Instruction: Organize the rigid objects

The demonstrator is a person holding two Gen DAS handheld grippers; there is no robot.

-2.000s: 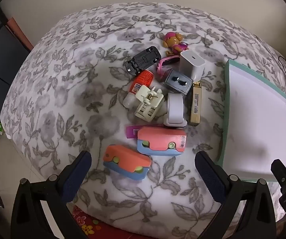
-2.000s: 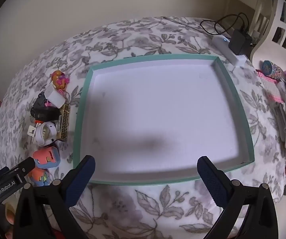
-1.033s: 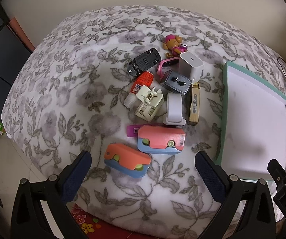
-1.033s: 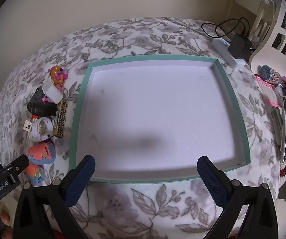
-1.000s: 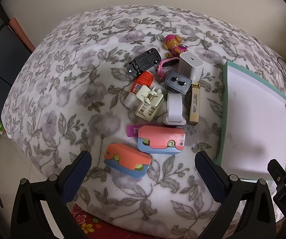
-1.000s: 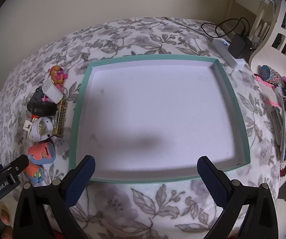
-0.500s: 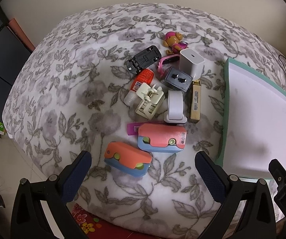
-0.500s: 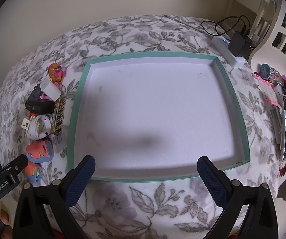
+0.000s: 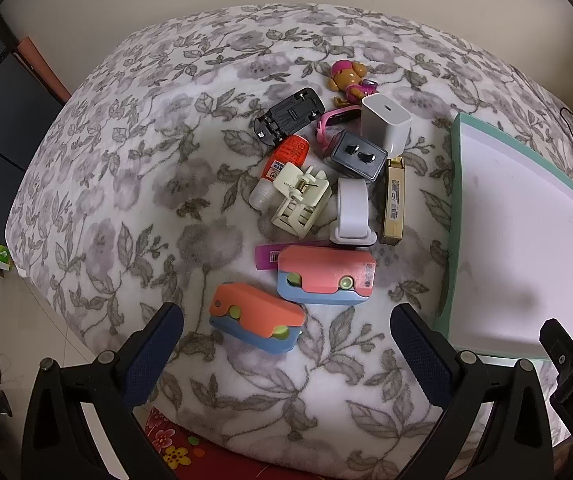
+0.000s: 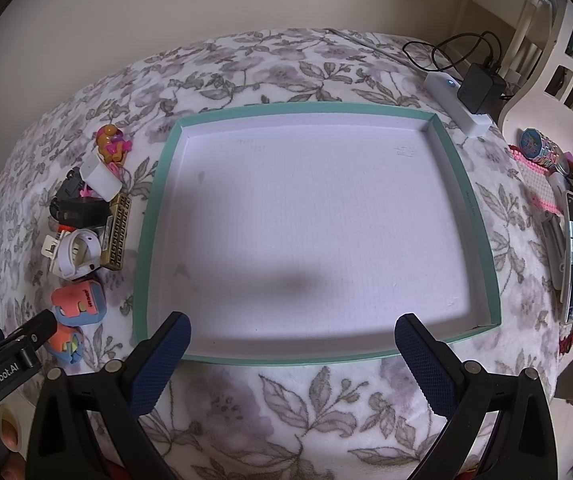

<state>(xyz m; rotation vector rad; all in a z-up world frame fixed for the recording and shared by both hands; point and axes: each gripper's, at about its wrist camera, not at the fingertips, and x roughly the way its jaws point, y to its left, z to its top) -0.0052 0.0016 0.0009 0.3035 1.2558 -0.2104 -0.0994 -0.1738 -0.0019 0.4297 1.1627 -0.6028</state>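
**Both grippers spread wide over the bed, nothing in hand**

The left gripper (image 9: 286, 330) hangs above the near edge of the floral-print bed (image 9: 134, 184), its blue-padded fingers (image 9: 154, 356) spread wide and empty. Just beyond them lies an orange-and-blue plastic case (image 9: 256, 322), with a second orange-and-blue case (image 9: 326, 276) behind it. Only this view separates the pile: a cream plastic clip (image 9: 300, 200), a white cube charger (image 9: 385, 122), a grey plug adapter (image 9: 356, 154) and a pink toy dog figure (image 9: 348, 78).

The right gripper (image 10: 292, 350) is equally wide apart and empty, over the near rim of the shallow teal-edged white tray (image 10: 482, 220). Its view alone shows the tray whole, plus a white power strip (image 10: 458, 104) at the bed's far right corner.
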